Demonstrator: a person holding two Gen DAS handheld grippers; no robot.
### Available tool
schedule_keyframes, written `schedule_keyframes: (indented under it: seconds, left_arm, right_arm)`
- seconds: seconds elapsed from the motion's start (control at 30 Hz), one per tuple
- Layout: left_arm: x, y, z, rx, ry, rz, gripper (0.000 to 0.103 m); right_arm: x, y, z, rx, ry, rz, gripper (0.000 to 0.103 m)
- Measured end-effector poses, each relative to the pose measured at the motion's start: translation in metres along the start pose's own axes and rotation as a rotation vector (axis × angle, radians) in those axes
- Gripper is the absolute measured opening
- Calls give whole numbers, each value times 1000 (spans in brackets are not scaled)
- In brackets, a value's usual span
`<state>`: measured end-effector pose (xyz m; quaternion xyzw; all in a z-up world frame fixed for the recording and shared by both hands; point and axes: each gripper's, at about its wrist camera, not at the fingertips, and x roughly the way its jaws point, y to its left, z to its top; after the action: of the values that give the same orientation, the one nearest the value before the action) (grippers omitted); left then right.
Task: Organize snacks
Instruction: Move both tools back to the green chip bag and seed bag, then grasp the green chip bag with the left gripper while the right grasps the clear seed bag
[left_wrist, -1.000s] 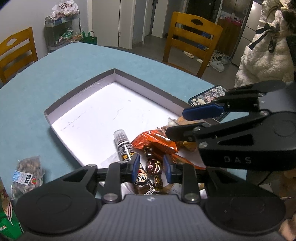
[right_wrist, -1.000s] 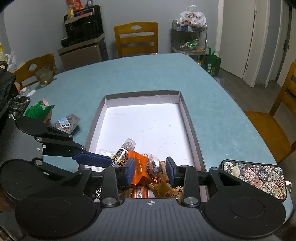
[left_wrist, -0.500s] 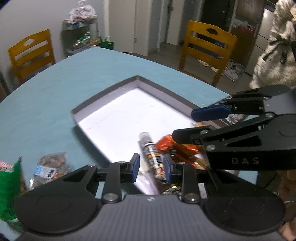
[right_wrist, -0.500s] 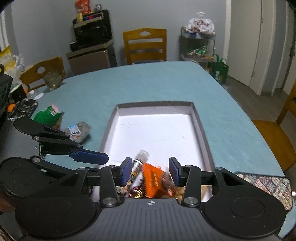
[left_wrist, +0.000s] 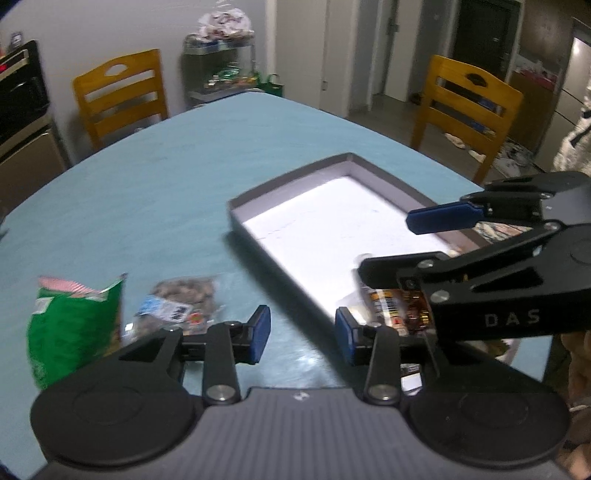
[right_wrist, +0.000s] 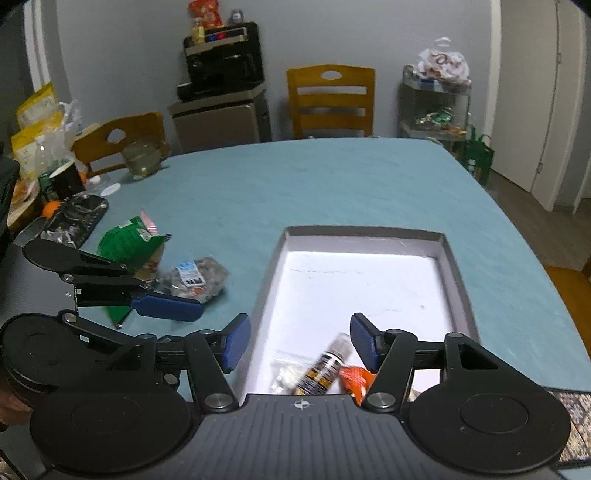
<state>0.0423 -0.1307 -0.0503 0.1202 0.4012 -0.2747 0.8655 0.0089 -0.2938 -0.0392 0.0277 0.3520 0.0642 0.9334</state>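
A shallow grey box (right_wrist: 458, 280) with a white floor lies on the teal table; it also shows in the left wrist view (left_wrist: 288, 184). At its near end lie a small labelled bottle (right_wrist: 325, 365), an orange packet (right_wrist: 354, 380) and a clear packet (right_wrist: 284, 373). Left of the box lie a clear bag of nuts (left_wrist: 181, 299), also in the right wrist view (right_wrist: 199, 277), and a green bag (left_wrist: 70, 314) (right_wrist: 129, 243). My left gripper (left_wrist: 301, 336) is open and empty over the table beside the box edge. My right gripper (right_wrist: 301, 341) is open and empty over the box's near end.
Wooden chairs (left_wrist: 118, 92) (left_wrist: 469, 103) stand around the table. A black tray with clutter (right_wrist: 74, 218), a cup and a glass jug (right_wrist: 142, 158) sit at the far left. A patterned phone case (right_wrist: 576, 406) lies right of the box.
Both grippers have risen and swung left, away from the snack pile, and both have opened wider. The nut bag and green bag have come into view.
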Motion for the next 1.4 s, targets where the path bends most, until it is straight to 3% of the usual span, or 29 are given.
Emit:
schedule_keyframes:
  seconds: [0.23, 0.5, 0.83, 1.13, 1.4]
  left_arm:
    - [-18, 25, -11, -71, -5, 73, 42]
    - [-42, 50, -21, -144, -38, 160, 51]
    - [-69, 88, -30, -242, -65, 274, 54]
    - [-74, 115, -35, -287, -60, 329, 55]
    - [-69, 126, -33, -266, -49, 345, 66]
  right_arm:
    - [10, 18, 11, -46, -2, 48, 69]
    - [21, 36, 25, -95, -5, 97, 73]
    - [34, 62, 30, -168, 19, 157, 76]
    - [45, 76, 36, -220, 42, 176, 80]
    - [58, 89, 40, -275, 61, 189, 81]
